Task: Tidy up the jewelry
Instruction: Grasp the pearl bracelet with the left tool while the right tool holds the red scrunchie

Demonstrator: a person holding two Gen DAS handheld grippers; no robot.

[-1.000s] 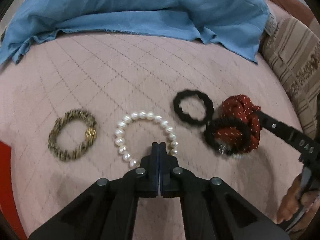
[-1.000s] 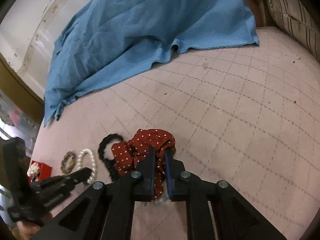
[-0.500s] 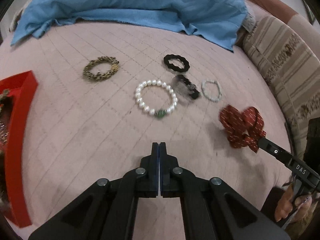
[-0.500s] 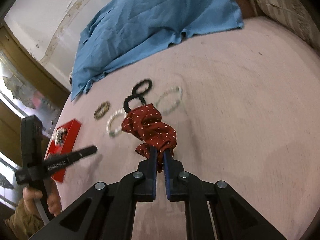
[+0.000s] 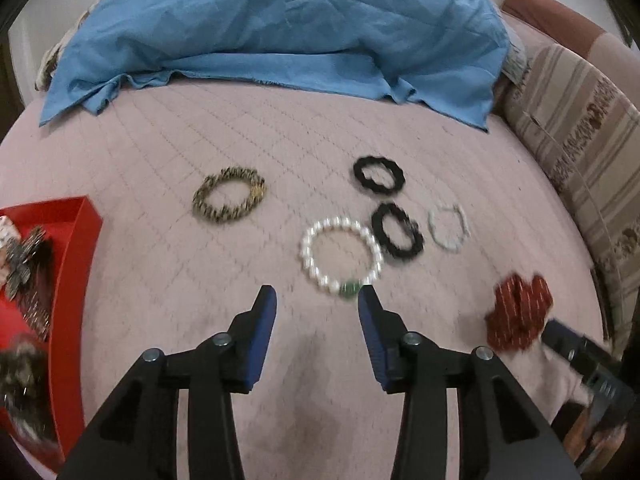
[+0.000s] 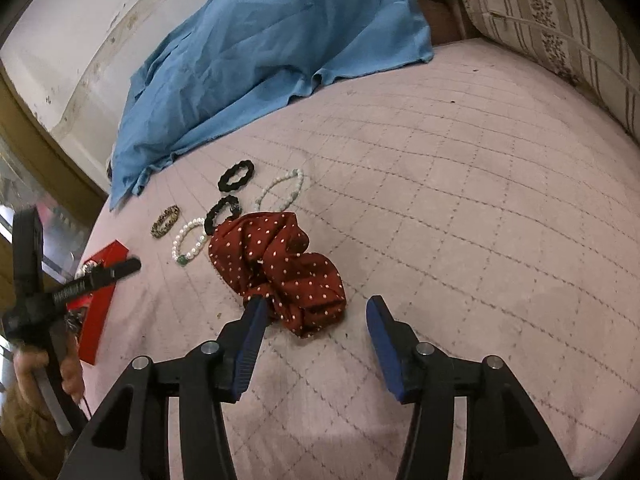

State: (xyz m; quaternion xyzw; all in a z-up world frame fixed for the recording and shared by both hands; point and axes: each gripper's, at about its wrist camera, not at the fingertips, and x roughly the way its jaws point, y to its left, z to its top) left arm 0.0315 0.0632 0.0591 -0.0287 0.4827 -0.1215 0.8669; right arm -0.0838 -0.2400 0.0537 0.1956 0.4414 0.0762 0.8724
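Jewelry is lying scattered on a pink quilted bed (image 6: 460, 200), and both tongs are gaping wide with nothing between their blue pads. The right tongs (image 6: 315, 308) are hovering just over the red polka-dot scrunchie (image 6: 280, 264), which is resting crumpled on the quilt; the left pad is sitting right at the scrunchie's near edge, though whether it is touching the fabric is hard to tell. The left tongs (image 5: 316, 304) are pointing at the pearl bracelet (image 5: 340, 256), whose green bead is lying just beyond the right pad's tip.

Beyond the pearls, a black scrunchie (image 5: 397, 236) is lying just beside them, with a small white bead bracelet (image 5: 449, 227) near its right and a second black hair tie (image 5: 379, 175) farther back. A gold-and-black woven bracelet (image 5: 229, 199) is sitting apart to the left. At the left edge, a red tray (image 5: 76, 264) is holding a blurred heap of metallic pieces. A rumpled blue cloth (image 5: 280, 28) is covering the far end of the bed, and a striped cushion (image 5: 588, 152) is running along the right side.
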